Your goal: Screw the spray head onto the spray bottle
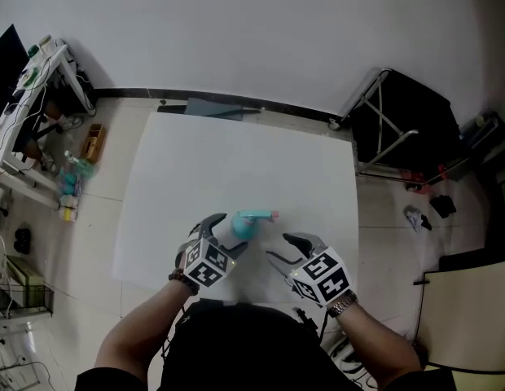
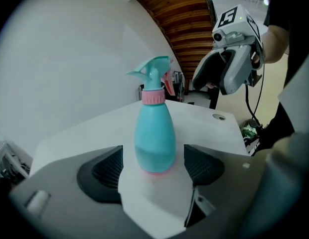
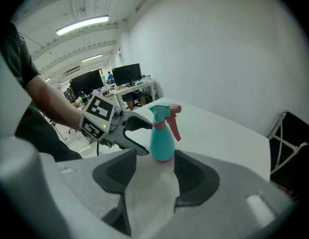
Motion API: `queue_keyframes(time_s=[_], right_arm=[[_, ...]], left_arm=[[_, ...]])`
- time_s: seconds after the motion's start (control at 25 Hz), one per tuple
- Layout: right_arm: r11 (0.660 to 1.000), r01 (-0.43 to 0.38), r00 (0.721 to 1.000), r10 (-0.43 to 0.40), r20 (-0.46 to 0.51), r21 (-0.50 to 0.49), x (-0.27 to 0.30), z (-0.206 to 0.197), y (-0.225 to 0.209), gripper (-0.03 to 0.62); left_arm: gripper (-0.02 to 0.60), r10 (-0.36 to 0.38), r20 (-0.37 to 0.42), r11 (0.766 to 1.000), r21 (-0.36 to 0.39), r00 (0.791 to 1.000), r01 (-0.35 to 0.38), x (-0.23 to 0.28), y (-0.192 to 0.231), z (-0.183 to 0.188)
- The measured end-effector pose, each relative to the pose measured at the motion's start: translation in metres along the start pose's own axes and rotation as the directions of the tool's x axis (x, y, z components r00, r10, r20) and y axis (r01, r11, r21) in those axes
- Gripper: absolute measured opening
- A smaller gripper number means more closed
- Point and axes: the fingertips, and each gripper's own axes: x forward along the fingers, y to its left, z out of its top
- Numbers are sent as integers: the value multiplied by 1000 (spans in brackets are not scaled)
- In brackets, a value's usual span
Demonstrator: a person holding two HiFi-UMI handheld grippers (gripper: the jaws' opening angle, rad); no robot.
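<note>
In the head view, the spray bottle (image 1: 243,225) stood on the white worktop (image 1: 236,161), just below the middle of the frame, with the spray head (image 1: 257,216) on top and pointing toward the right. My left tool (image 1: 226,235) sat at the lower left of the bottle, with its jaws reaching to either side of it. My right tool (image 1: 283,249) was to the lower right, near the bottle but apart from it.

In the left gripper view, the bottle (image 2: 154,133) stood upright at the centre of the frame, between the jaws of my left tool (image 2: 153,162). The tool was released: a strip of worktop (image 2: 94,128) showed on each side of the bottle, and neither pad pressed on it. The spray head (image 2: 153,76) sat on the neck above a pink collar (image 2: 153,97). My right tool (image 2: 220,81) hung in the upper right, off the worktop.

In the right gripper view, my right tool (image 3: 154,171) was released too, jaws apart and nothing between them. The bottle (image 3: 162,141) stood just beyond the jaw tips, at the middle of the frame, with its pink trigger (image 3: 174,126) hanging at the right. My left tool (image 3: 138,136) was at the bottle's left, jaws spread beside it.
</note>
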Motion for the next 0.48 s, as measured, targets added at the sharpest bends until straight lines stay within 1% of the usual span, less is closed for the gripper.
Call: queue_keyframes(time_s=[0.16,0.32,0.48], right_arm=[[1000,4,999,-4,43,9,6,2,7,198],[1000,21,995,-22,102,7,5,9,11,132],[999,45,986,-45,159,3,3,19,13,46]], left_arm=[[385,12,36,1000,-14,999,-11,-16,-1,11],[348,17,66,999,-33,998,-15,-31,-6,22],[292,23,97,997,-73,995,-16,-43,-11,34]])
